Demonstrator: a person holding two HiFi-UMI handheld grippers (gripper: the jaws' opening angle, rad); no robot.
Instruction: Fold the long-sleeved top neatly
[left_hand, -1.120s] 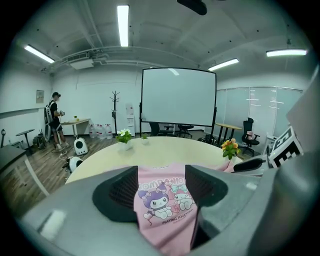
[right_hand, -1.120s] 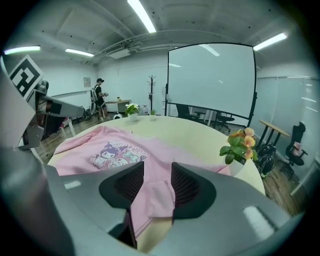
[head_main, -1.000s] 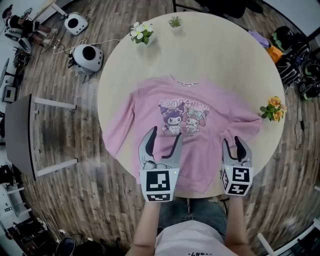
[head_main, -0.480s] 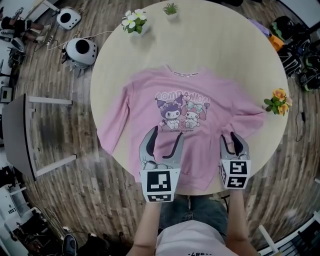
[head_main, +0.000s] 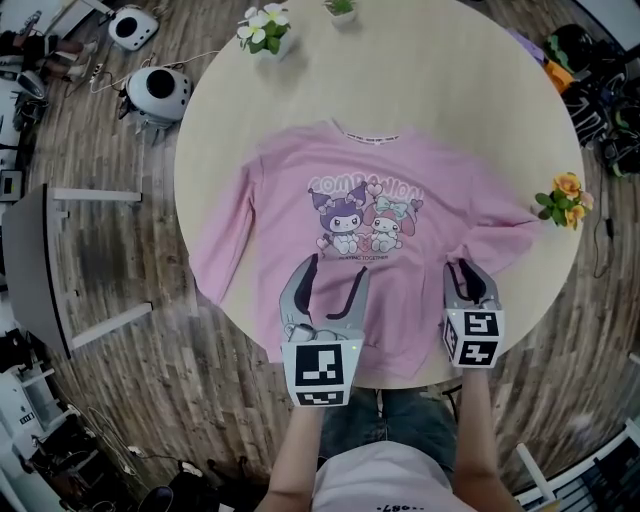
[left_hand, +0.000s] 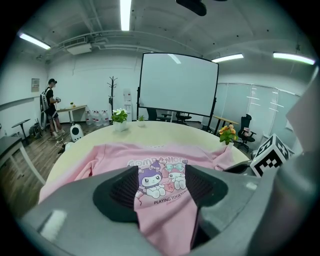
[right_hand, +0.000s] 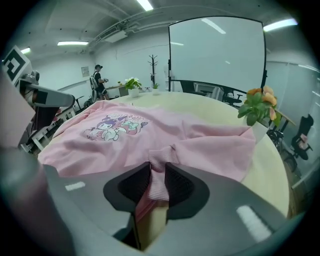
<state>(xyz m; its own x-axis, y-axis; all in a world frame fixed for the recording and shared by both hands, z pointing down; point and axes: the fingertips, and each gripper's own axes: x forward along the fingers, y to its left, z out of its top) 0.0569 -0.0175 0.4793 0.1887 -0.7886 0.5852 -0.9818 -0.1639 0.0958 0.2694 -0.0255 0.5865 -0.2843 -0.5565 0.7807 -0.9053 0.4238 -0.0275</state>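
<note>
A pink long-sleeved top (head_main: 370, 200) lies front up on the round table (head_main: 200, 130), with a cartoon print on its chest. My left gripper (head_main: 333, 268) hovers over the lower front of the top, jaws wide open, and the print shows between them in the left gripper view (left_hand: 161, 187). My right gripper (head_main: 467, 270) is at the top's lower right, shut on the ribbed cuff (right_hand: 161, 160) of the right sleeve (head_main: 500, 240). The cuff is pinched between the black pads (right_hand: 177, 185). The left sleeve (head_main: 225, 250) lies down along the table's left edge.
Three small flower pots stand near the table rim: white flowers (head_main: 262, 28), a green plant (head_main: 342, 8) and orange flowers (head_main: 565, 198). Round white devices (head_main: 157, 95) sit on the wooden floor at left, beside a grey table (head_main: 40, 270). A person (left_hand: 50, 107) stands far off.
The head view has shifted, so the table and top sit a little lower and nearer in frame. Both grippers keep much the same places over the top's lower edge.
</note>
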